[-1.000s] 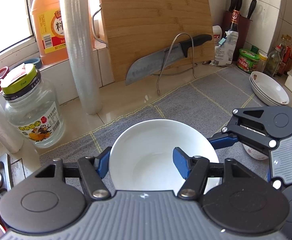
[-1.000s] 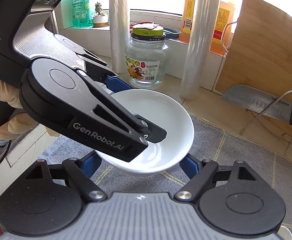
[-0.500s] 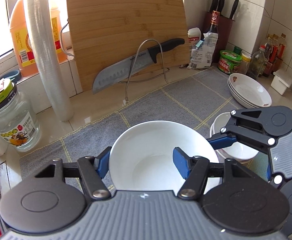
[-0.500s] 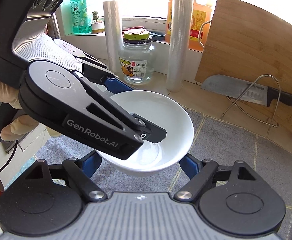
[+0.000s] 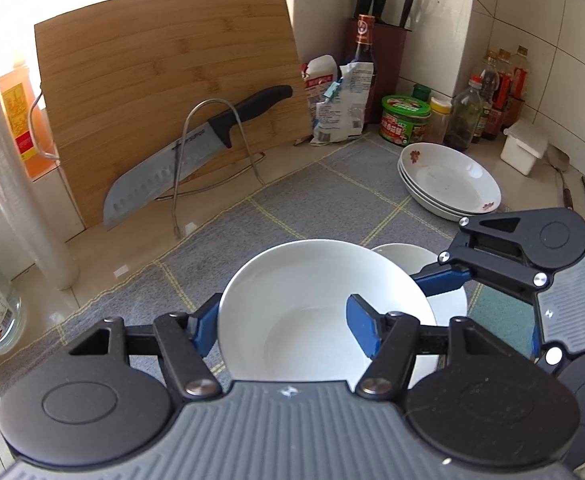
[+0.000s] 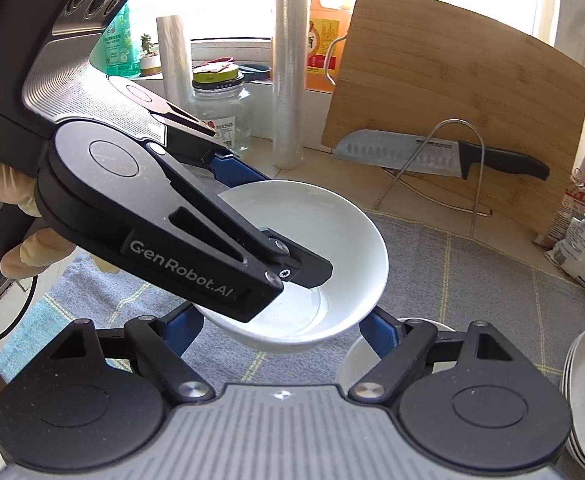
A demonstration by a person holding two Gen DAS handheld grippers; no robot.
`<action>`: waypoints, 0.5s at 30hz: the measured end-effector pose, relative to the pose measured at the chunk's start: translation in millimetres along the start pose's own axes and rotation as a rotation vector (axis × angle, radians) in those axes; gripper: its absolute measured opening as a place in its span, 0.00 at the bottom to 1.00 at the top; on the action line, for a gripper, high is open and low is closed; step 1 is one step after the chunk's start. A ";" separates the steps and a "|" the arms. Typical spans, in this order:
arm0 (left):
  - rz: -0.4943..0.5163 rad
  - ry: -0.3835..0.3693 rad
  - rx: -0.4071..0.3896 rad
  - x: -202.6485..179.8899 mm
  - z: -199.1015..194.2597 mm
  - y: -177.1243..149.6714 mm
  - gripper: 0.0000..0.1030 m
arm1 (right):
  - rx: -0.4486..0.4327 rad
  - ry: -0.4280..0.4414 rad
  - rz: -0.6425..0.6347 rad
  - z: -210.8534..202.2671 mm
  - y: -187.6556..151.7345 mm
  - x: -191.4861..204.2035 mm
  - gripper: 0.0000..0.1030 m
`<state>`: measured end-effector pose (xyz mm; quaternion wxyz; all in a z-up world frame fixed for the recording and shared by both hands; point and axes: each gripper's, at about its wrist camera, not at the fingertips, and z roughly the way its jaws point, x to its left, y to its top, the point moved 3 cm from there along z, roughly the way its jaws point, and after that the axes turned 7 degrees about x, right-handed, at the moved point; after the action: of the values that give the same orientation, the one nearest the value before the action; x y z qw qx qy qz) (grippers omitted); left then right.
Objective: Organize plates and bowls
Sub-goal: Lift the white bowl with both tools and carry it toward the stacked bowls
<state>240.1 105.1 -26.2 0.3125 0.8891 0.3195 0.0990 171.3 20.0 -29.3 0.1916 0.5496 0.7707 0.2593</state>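
Note:
My left gripper [image 5: 282, 330] is shut on the rim of a white bowl [image 5: 316, 300], one finger inside and one outside, and holds it above the grey mat. The bowl [image 6: 312, 248] also shows in the right wrist view, held by the left gripper [image 6: 276, 232]. My right gripper [image 6: 280, 326] is open, its fingers on either side below the held bowl, not touching it. A second white bowl [image 5: 448, 304] sits on the mat just right of and under the held one; it shows behind my right finger [image 6: 356, 356]. A stack of flowered plates [image 5: 448, 180] lies at the far right.
A bamboo cutting board [image 5: 172, 92] and a knife [image 5: 196, 148] on a wire stand lean at the back. A grey mat [image 5: 292, 208] covers the counter. Jars and bottles [image 5: 468, 112] crowd the corner. A glass jar [image 6: 220, 108] and film rolls [image 6: 288, 80] stand left.
Both grippers have moved right along the counter with the bowl. The second bowl and the plate stack have come closer. The left grip is unchanged.

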 end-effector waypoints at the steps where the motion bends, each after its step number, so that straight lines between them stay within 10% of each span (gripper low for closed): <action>1: 0.009 -0.007 0.000 -3.8 2.0 2.6 0.62 | 0.000 -0.007 0.007 -2.0 -2.0 -3.2 0.85; 15: 0.088 -0.098 0.004 -43.9 29.8 31.8 0.63 | 0.010 -0.089 0.099 -21.6 -29.7 -44.3 0.85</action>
<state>233.3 43.7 -28.9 0.3211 0.9067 0.2646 0.0685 150.9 -33.7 -29.8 0.2098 0.5988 0.7347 0.2400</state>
